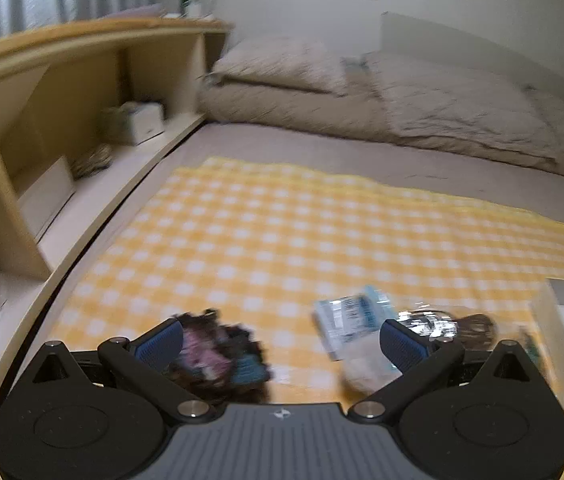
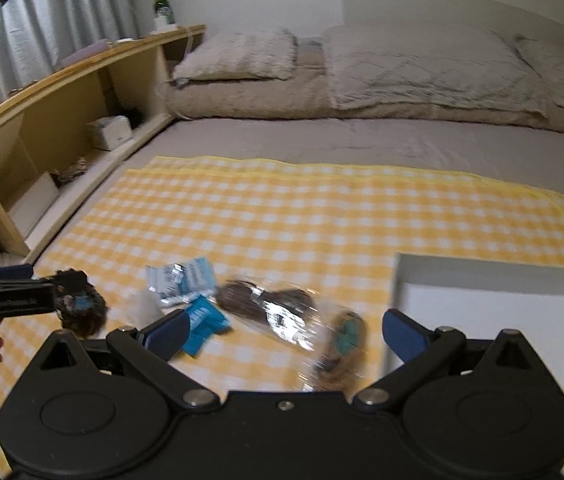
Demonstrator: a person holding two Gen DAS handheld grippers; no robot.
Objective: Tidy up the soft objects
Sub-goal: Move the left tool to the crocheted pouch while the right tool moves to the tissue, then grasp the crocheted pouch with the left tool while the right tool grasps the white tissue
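Note:
Several soft packets lie on a yellow checked cloth (image 2: 282, 216) on the bed. A dark fuzzy bundle with pink and blue (image 1: 218, 356) sits by my left gripper's (image 1: 282, 344) left finger; the jaws are wide open and empty. It also shows in the right wrist view (image 2: 82, 308), beside the left gripper (image 2: 22, 288). A blue-and-white packet (image 1: 350, 316), (image 2: 182, 276), a blue packet (image 2: 202, 324) and a clear bag of dark material (image 2: 278, 312) lie between. My right gripper (image 2: 286, 332) is open and empty above them.
A white box (image 2: 494, 280) stands at the right on the cloth. A wooden headboard shelf (image 2: 82, 120) with a tissue box (image 2: 110, 132) runs along the left. Pillows (image 2: 242, 56) and a folded duvet (image 2: 422, 72) lie at the far side.

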